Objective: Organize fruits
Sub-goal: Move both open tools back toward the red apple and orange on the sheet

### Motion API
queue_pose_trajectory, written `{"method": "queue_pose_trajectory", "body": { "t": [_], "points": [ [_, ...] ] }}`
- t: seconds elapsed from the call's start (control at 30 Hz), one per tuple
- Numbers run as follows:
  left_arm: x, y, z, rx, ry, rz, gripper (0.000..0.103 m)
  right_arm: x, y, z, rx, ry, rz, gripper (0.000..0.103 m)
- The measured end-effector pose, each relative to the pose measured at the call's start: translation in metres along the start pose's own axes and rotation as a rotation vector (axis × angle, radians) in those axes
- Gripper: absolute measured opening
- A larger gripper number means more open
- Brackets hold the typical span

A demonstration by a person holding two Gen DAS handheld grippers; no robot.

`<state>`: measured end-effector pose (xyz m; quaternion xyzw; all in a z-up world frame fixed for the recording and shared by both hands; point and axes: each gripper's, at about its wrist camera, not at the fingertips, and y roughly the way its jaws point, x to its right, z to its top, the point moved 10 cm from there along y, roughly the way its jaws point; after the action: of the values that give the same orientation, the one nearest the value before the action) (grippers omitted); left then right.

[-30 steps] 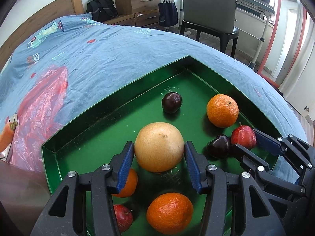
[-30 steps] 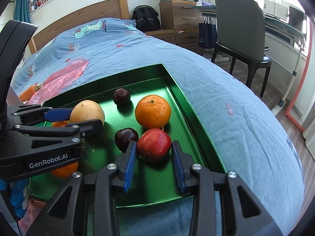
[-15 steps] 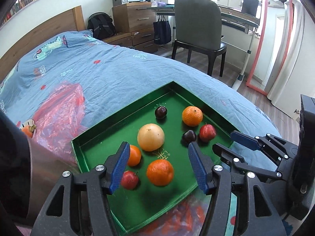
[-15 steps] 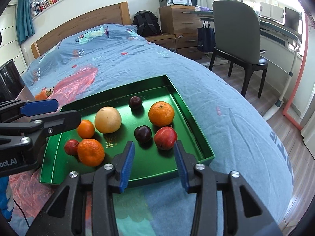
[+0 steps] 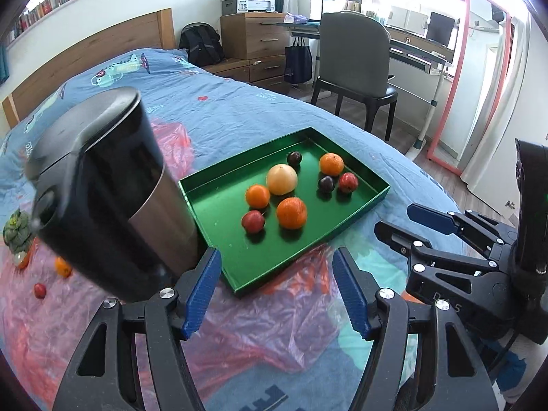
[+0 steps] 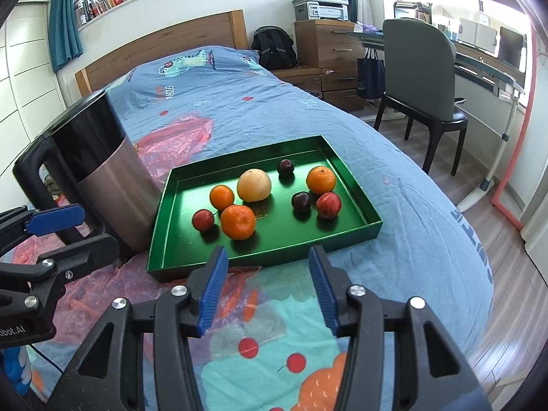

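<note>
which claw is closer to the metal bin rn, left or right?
Left. The left claw is open with one finger right beside the metal bin's base. The right claw is open too, off to the bin's right, in front of the green tray.

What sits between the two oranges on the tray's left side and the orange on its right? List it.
In the right wrist view, between the left oranges and the right orange sit the big yellow fruit and two dark plums.
</note>
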<state>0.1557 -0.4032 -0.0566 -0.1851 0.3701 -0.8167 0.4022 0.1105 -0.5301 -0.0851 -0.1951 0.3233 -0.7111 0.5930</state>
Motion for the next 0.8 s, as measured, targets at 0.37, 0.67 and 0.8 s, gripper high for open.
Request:
{"method": "queue_pose_trajectory", "body": {
  "t": [0.37,0.67,0.8],
  "points": [
    [-0.049,-0.075,-0.067,0.017,-0.072,0.082,0.064,-0.083,-0.053,-0.04,-0.013,-0.08,0.084,0.068],
    [-0.094,-0.119,-0.103,0.053,-0.144,0.15,0.066,-0.131,-0.077,-0.065,-0.035,-0.142,0.12,0.073],
    [-0.113,-0.134,-0.115,0.071,-0.181,0.171,0.073,-0.146,-0.082,-0.071,-0.043,-0.16,0.124,0.079]
  ]
}}
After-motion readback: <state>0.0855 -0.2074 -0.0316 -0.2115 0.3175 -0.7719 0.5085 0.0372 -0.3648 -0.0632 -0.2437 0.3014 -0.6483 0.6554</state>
